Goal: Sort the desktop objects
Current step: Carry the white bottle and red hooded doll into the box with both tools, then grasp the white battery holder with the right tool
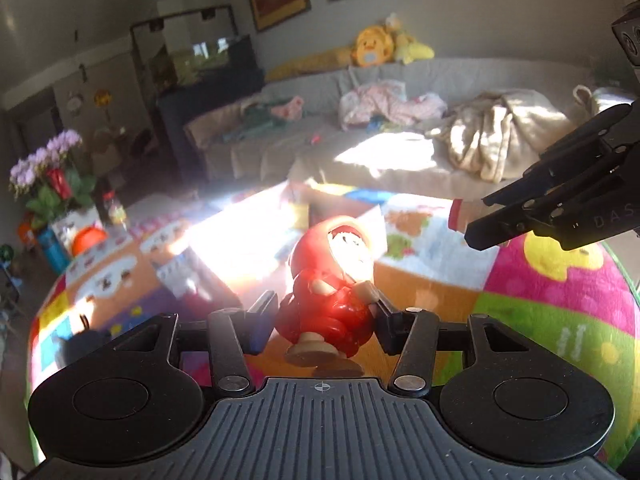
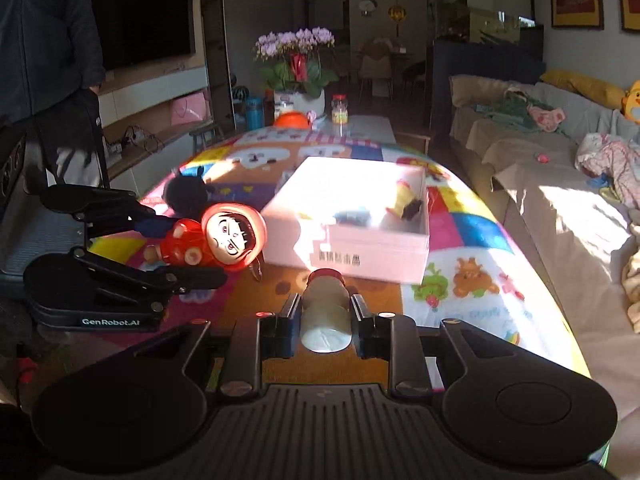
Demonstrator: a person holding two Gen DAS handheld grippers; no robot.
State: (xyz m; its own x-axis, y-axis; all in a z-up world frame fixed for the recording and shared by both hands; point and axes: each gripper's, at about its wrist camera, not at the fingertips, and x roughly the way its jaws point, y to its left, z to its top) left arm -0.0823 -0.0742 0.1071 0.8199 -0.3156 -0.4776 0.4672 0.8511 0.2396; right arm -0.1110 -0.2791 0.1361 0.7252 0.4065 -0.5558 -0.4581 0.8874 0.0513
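My left gripper (image 1: 320, 312) is shut on a red hooded doll figure (image 1: 332, 292) and holds it above the colourful table mat. It also shows in the right wrist view (image 2: 216, 240), gripped by the left gripper (image 2: 188, 248). My right gripper (image 2: 325, 316) is shut on a small white bottle with a red cap (image 2: 325, 304), lying along the fingers. In the left wrist view the right gripper (image 1: 484, 220) holds that bottle (image 1: 456, 214) at the right. A white open box (image 2: 360, 216) with a few small toys inside sits on the mat ahead.
A black plush toy (image 2: 188, 192) lies left of the box. A flower pot (image 2: 298, 96), an orange bowl (image 2: 291, 120) and a jar (image 2: 339, 109) stand at the table's far end. A sofa (image 2: 540, 184) with clothes runs along the right.
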